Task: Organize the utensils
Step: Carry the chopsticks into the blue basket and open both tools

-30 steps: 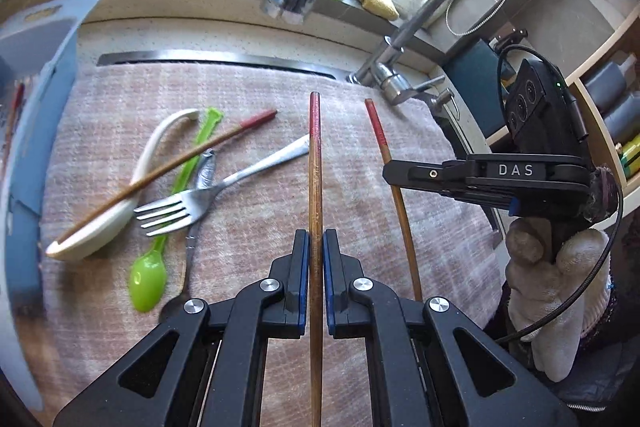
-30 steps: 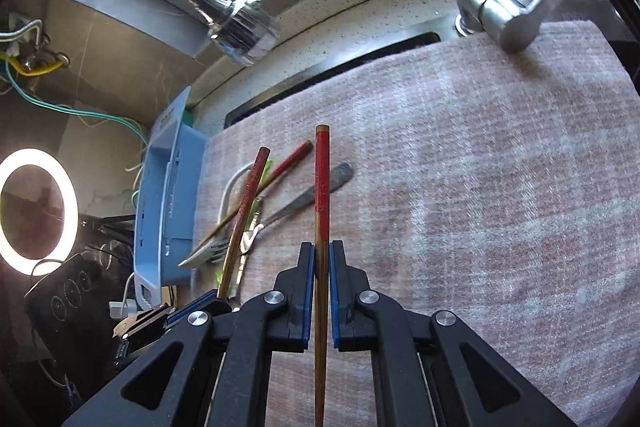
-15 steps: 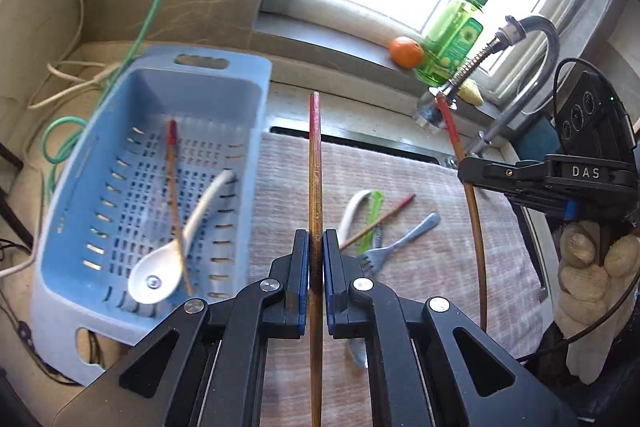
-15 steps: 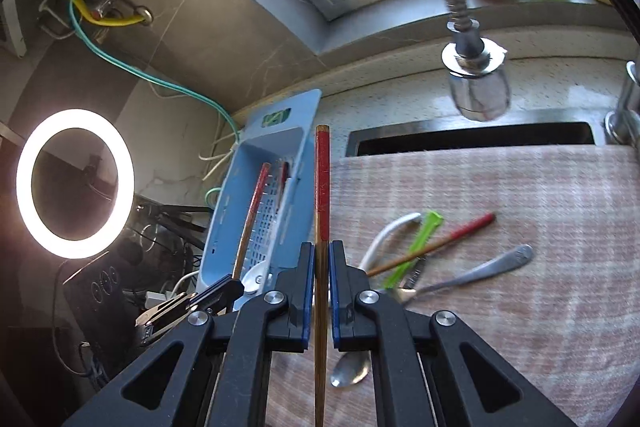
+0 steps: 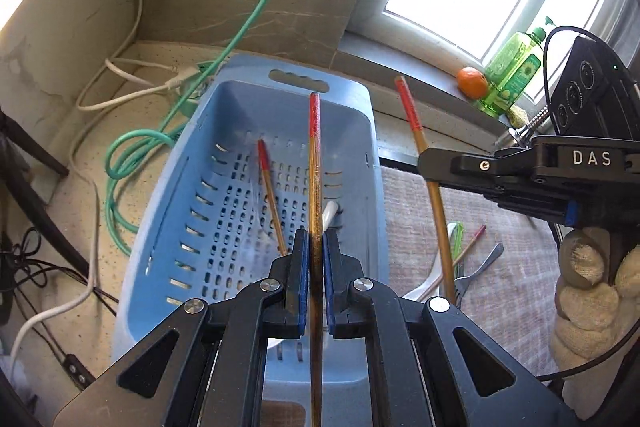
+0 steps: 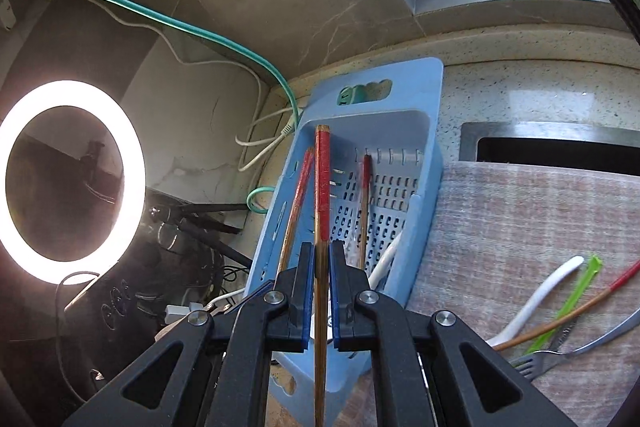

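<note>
My left gripper is shut on a red-tipped wooden chopstick and holds it above the blue slotted basket. My right gripper is shut on a second red-tipped chopstick, also over the basket; it shows in the left wrist view right of the basket. One chopstick and a white spoon lie in the basket. On the checked cloth lie a white spoon, a green spoon, a chopstick and a fork.
Green and white cables lie on the counter left of the basket. A lit ring light stands at the far left. An orange and a green bottle sit on the window sill. The sink opening is behind the cloth.
Both grippers have swung left from above the cloth to above the blue basket, each still holding its chopstick. The basket now fills the middle of both views.
</note>
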The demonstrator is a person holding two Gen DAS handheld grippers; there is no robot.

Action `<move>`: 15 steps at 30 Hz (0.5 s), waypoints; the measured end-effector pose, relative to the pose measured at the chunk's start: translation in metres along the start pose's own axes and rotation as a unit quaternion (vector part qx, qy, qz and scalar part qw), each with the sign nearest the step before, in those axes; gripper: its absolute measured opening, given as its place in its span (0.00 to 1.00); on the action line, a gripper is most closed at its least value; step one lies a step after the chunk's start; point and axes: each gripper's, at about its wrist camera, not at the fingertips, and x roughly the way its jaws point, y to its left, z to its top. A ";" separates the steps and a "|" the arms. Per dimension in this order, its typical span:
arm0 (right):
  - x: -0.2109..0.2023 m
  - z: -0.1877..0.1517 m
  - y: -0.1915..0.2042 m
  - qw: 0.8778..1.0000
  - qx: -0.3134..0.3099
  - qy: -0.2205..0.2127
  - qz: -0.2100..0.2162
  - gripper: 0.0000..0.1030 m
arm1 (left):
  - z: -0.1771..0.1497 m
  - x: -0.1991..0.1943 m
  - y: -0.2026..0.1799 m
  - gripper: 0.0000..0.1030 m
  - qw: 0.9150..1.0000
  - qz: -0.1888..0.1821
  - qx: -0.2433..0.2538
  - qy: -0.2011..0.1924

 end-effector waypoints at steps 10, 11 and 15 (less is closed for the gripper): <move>0.029 0.008 0.006 1.000 -0.012 0.009 -0.019 0.09 | 0.013 0.012 0.015 0.06 1.000 0.010 0.004 0.006; 0.029 0.009 0.006 1.000 -0.014 0.007 -0.022 0.10 | 0.014 0.013 0.015 0.06 1.000 0.014 0.007 0.008; 0.025 0.011 0.005 0.999 -0.016 0.001 -0.030 0.15 | 0.016 0.013 0.016 0.21 1.000 0.028 0.006 0.007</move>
